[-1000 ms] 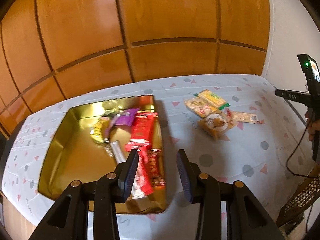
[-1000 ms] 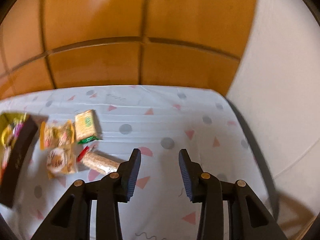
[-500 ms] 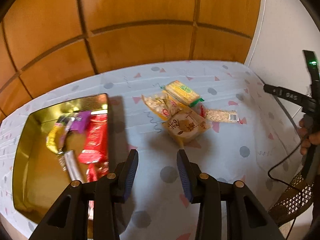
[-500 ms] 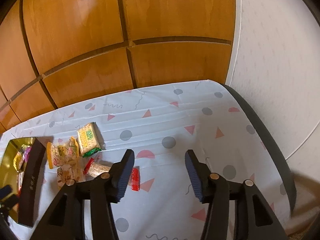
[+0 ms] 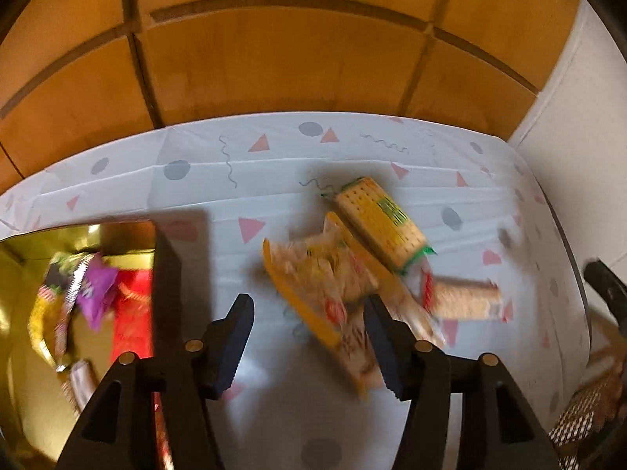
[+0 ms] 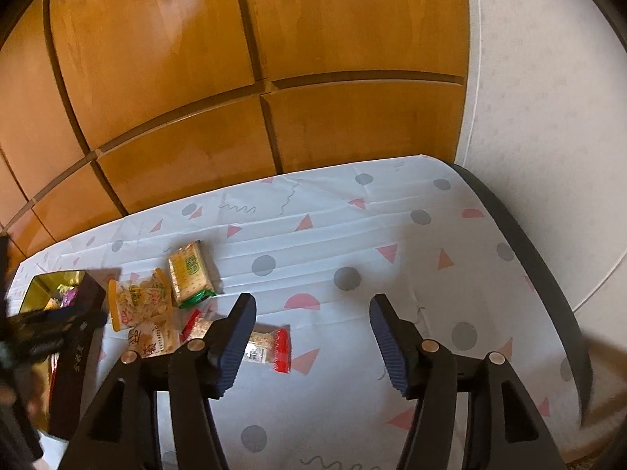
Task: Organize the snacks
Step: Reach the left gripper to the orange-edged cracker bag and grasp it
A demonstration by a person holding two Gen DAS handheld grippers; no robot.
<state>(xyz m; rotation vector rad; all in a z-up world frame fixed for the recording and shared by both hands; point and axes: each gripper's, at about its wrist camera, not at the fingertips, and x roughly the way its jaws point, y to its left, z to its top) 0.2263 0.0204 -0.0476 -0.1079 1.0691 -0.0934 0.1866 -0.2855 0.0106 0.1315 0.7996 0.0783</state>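
While our left gripper (image 5: 309, 342), jaws just spread and empty, hangs over the snack pile (image 5: 352, 274) to straddle a packet, our right gripper (image 6: 311, 342) waits alongside, apart and empty.

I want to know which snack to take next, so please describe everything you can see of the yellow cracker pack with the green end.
The yellow cracker pack is a flat rectangular packet in clear wrap, showing pale dotted crackers, a green label in the middle and a crimped green end. It lies flat on the patterned tablecloth, farthest from the camera among the loose snacks. Its near edge touches or overlaps the yellow snack bag. It looks sealed and whole, and no tool touches it.
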